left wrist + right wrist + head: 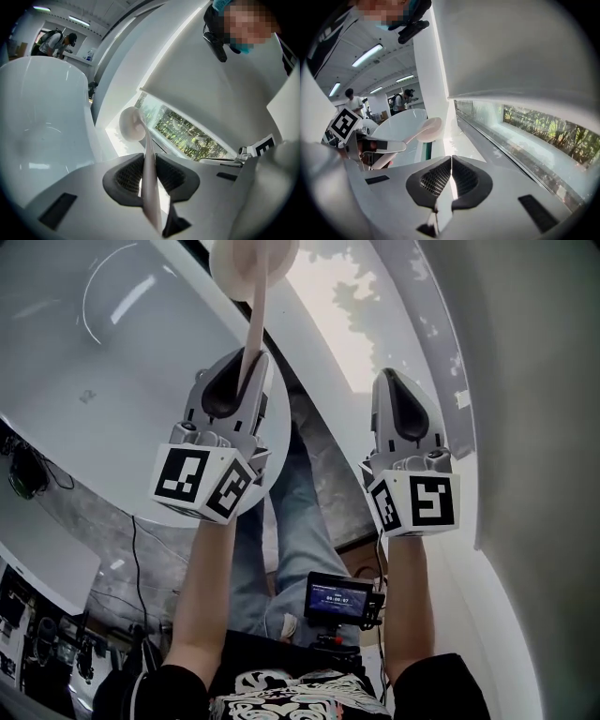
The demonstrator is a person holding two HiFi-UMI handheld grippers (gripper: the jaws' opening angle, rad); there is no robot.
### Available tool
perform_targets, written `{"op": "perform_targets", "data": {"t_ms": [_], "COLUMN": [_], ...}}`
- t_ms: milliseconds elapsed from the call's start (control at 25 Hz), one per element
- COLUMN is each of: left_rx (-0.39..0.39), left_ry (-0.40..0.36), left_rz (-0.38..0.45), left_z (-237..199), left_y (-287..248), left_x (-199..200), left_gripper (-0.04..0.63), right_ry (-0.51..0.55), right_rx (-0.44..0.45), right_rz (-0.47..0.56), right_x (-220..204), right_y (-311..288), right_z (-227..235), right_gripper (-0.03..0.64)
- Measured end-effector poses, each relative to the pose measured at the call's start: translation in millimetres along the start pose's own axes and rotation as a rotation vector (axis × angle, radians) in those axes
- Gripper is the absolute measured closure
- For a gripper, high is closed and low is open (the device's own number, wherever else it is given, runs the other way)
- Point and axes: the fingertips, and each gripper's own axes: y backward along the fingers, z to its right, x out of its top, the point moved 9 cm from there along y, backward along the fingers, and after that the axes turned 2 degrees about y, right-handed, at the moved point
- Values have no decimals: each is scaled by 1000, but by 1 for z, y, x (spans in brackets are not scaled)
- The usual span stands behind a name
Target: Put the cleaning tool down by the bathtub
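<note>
Left claw (149, 177) is pinching the tool (256, 310) by its thin handle, with the round head poking out ahead, close by the tub (94, 371) rim. Right claw (451, 177) is pressed together with nothing in it, hanging alongside. The tool's not down yet! Best play looks like this: lower it to the floor (333, 484) beside the tub and grip firmly until the head rests. Release only then, since that slim handle could swivel.

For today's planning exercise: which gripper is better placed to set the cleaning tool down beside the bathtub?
Left. The left gripper clamps the cleaning tool and is nearer the bathtub; the right gripper is shut on nothing, farther away.
</note>
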Motion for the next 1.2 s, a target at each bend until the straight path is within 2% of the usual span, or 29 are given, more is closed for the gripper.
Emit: {"op": "perform_targets", "data": {"t_ms": [720, 1200], "left_rx": [88, 99], "left_ry": [111, 216], "left_rz": [-22, -59], "left_z": [-17, -1], "left_y": [-46, -78], "left_x": [-40, -71], "left_gripper": [509, 509], "right_ry": [26, 31], "right_rx": [42, 41], "right_rz": [-43, -70], "right_x": [-30, -55], "right_y": [-40, -46], "right_z": [12, 31], "right_gripper": [591, 591]}}
